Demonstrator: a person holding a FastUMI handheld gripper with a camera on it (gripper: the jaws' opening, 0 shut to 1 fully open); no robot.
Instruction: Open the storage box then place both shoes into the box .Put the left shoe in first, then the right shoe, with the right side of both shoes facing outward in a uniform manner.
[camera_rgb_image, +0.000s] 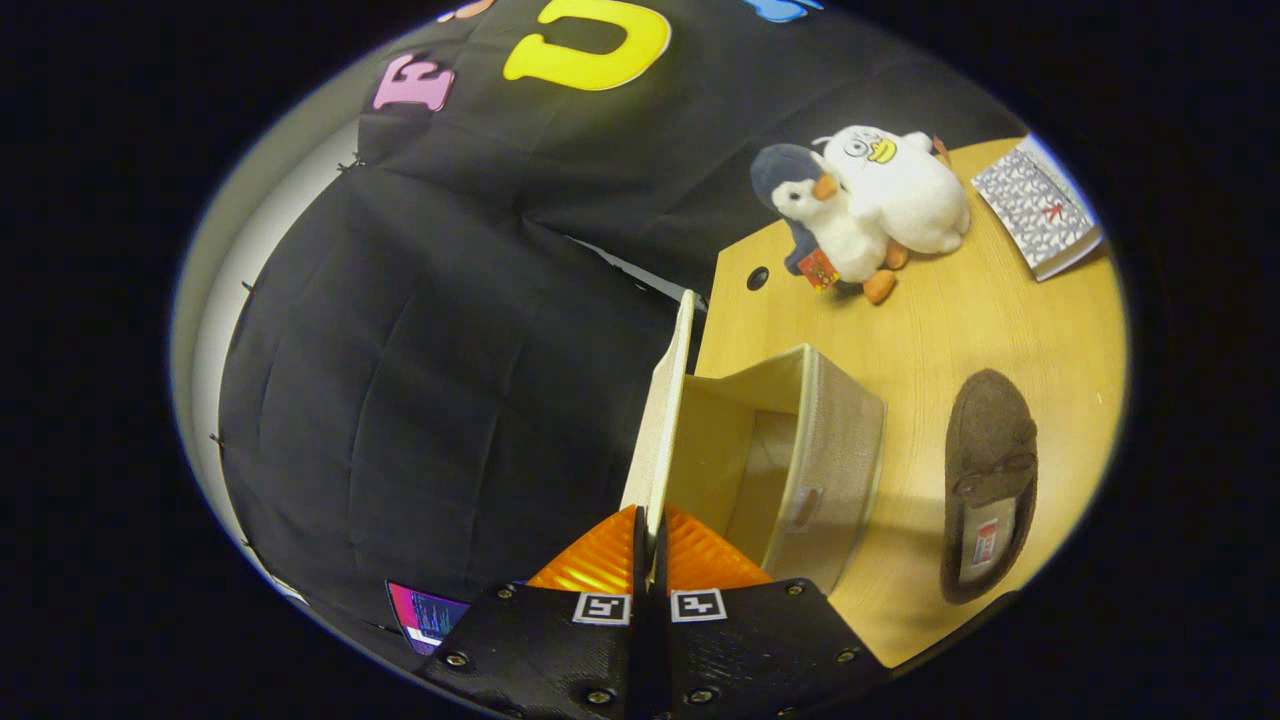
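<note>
- The hand-held gripper (648, 535) has its two fingers pressed nearly together, pinching the lower edge of the pale cream fabric lid (662, 420) of the storage box between them.
- The lid stands swung up on edge, running from the fingertips away toward the back edge of the table, with the black cloth wall of the booth behind it on one side.
- The beige fabric storage box (820, 450) sits just ahead of the fingers, on the other side of the raised lid; it is open, and its pale inside walls and floor are in plain sight.
- A small label tab (803, 507) shows on the box's outer woven wall, low down near the fingers.
- The light wooden table (1000, 310) carries the box; a dark round cable hole (757, 278) sits in it near the back edge.
- A dark brown fuzzy slipper (988, 480) with a bow on the upper and a pale insole lies on the table beside the box, apart from it, toe pointing away from the gripper.
- Beyond the box, two plush toys lean together: a grey-and-white penguin with orange beak and feet (825, 220) and a white plush duck with a yellow bill (900, 185), touching each other.
- A patterned grey-and-white book (1040, 205) lies well apart from the box, past the toys.
</note>
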